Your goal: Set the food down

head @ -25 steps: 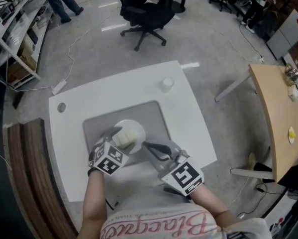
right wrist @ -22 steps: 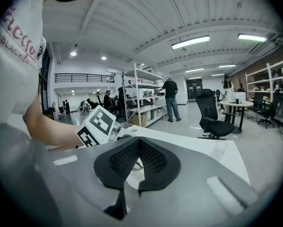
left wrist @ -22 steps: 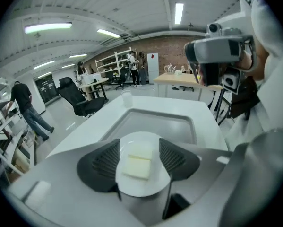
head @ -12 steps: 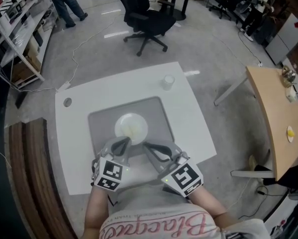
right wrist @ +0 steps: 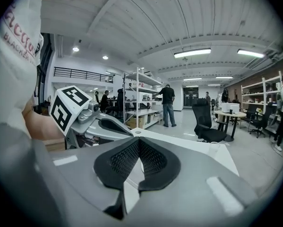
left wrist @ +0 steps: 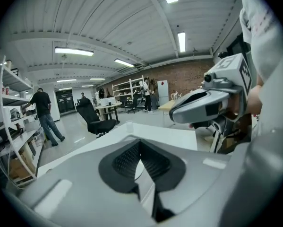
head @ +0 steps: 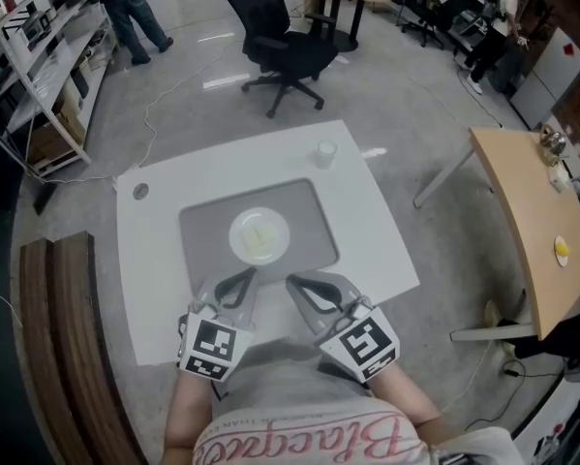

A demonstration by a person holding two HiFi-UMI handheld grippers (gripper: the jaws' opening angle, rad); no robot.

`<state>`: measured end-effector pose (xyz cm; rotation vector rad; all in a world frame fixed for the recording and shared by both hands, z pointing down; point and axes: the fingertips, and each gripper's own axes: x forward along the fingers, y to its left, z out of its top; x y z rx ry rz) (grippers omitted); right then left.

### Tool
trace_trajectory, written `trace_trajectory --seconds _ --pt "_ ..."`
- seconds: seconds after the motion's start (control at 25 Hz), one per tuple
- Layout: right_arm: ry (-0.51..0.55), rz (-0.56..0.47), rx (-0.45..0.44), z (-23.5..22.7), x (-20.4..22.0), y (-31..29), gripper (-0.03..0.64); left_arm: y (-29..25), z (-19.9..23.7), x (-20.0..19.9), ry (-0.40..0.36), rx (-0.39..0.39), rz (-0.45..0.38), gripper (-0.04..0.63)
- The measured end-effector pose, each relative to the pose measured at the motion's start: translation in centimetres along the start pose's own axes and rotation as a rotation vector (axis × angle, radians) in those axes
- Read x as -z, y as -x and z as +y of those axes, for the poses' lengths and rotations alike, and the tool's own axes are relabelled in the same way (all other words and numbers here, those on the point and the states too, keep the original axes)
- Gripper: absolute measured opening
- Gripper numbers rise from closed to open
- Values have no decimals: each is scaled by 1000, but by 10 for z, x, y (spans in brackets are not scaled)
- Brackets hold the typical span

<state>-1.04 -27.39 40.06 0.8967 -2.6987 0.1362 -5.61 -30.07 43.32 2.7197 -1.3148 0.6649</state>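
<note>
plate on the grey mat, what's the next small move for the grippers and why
Probably just rest both grippers where they are: the plate sits flat on the mat with the food on it, and the left gripper and right gripper are shut, empty and clear of it.

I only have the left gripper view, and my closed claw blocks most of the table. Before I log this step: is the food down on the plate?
Observer: Yes. The head view shows pale food lying on the white plate, which sits on the grey mat.
Operator: Is my left claw touching the plate?
Observer: No. The left claw is at the mat's near edge, apart from the plate.
Operator: And the right one?
Observer: The right gripper view shows the right claw shut, with nothing between its jaws.
</note>
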Motion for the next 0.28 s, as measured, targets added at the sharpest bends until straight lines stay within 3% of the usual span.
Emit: trace_trajectory --seconds 0.28 --pt "11 -15 17 18 -2 13 0 25 -14 -4 18 7 -28 -2"
